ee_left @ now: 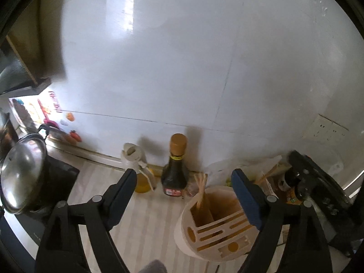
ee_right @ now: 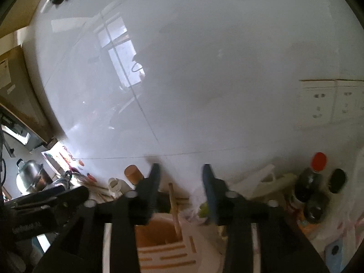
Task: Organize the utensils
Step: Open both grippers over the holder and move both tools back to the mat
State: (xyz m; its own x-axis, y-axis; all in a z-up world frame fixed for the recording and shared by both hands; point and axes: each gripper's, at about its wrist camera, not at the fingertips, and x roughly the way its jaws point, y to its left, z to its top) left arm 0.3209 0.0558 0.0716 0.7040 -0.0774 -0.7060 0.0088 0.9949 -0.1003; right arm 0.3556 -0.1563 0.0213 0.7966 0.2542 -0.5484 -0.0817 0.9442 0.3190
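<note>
The left gripper (ee_left: pixel 184 179) is seen with its jaws spread wide and nothing held between them; the right gripper (ee_right: pixel 180 177) is seen with its jaws partly open, also empty. The utensil holder (ee_left: pixel 213 223) stands just below and between the left jaws, its rim close by the right-hand jaw. A pair of wooden chopsticks (ee_left: pixel 200 187) is seen upright in its open compartment, between the right jaws in the right wrist view. The chopsticks are judged light, stiff and thin, likely to roll; they are best gripped across the upper shafts. The holder is judged light plastic, easily tipped. A striped pale tabletop (ee_left: pixel 141 223) is backed by glossy white wall tiles (ee_left: pixel 182 68); a dark sauce bottle (ee_left: pixel 174 168) stands beyond the jaws
</note>
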